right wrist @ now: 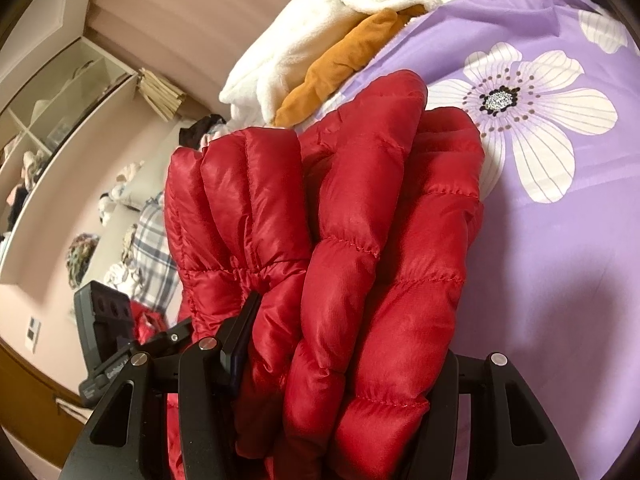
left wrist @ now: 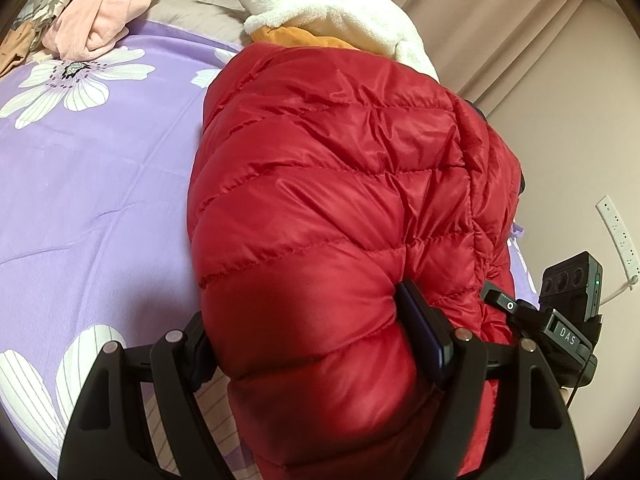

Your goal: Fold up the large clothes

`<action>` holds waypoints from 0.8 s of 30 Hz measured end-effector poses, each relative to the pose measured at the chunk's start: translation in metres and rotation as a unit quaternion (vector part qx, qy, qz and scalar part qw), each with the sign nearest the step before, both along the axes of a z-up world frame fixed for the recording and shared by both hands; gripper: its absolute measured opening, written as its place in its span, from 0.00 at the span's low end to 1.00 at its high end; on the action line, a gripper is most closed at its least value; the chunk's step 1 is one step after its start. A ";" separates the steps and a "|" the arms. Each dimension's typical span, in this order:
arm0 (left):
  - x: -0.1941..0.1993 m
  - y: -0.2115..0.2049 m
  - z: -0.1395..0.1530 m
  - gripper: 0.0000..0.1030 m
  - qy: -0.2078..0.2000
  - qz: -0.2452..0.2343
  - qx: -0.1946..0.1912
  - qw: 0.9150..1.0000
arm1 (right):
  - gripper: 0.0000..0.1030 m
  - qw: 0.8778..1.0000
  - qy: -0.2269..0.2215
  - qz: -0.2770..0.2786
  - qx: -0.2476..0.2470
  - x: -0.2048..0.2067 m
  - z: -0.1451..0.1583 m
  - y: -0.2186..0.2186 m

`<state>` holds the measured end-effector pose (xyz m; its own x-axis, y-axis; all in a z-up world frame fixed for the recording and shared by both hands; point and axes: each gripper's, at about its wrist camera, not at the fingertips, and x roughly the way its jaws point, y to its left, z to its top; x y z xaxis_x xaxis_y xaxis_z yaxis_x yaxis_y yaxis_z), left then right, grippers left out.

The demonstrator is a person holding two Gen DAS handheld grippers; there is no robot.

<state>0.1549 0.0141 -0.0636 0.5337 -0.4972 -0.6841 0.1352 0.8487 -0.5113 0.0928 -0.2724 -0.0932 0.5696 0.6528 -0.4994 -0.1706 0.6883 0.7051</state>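
A red quilted down jacket (left wrist: 340, 184) lies bunched on a purple bedsheet with white flowers (left wrist: 100, 184). My left gripper (left wrist: 316, 344) is shut on a thick puffy fold of the jacket at its near end. In the right wrist view the jacket (right wrist: 352, 240) fills the middle, folded into thick layers. My right gripper (right wrist: 344, 364) is shut on those layers and holds them above the sheet (right wrist: 560, 260). The right gripper also shows at the right edge of the left wrist view (left wrist: 560, 320), close beside the left one.
A white fleece blanket (left wrist: 332, 4) and an orange garment (left wrist: 296, 38) lie past the jacket. Pink clothes (left wrist: 104, 12) are heaped at the far left of the bed. Curtains (left wrist: 500, 28) hang beyond. Shelves (right wrist: 52, 112) and piled clothes (right wrist: 140, 240) stand off the bed's side.
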 end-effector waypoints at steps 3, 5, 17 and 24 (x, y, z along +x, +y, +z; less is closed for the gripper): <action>0.001 0.001 0.000 0.77 0.001 0.001 0.001 1.000 | 0.54 1.000 0.003 -0.002 -0.001 0.001 0.000 0.002; 0.001 0.000 0.000 0.77 0.001 0.002 0.001 1.000 | 0.54 1.000 0.005 -0.003 -0.002 0.002 0.000 0.003; 0.001 0.002 -0.001 0.78 0.004 0.006 0.011 1.000 | 0.57 1.000 0.023 -0.009 -0.007 0.010 -0.002 0.005; -0.004 0.004 0.004 0.79 0.002 0.017 0.042 0.999 | 0.63 0.999 0.036 -0.015 -0.031 0.015 0.001 0.008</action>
<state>0.1512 0.0182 -0.0600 0.5459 -0.4201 -0.7249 0.1039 0.8925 -0.4390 0.1078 -0.2643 -0.0924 0.5503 0.6020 -0.5786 -0.0999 0.7354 0.6702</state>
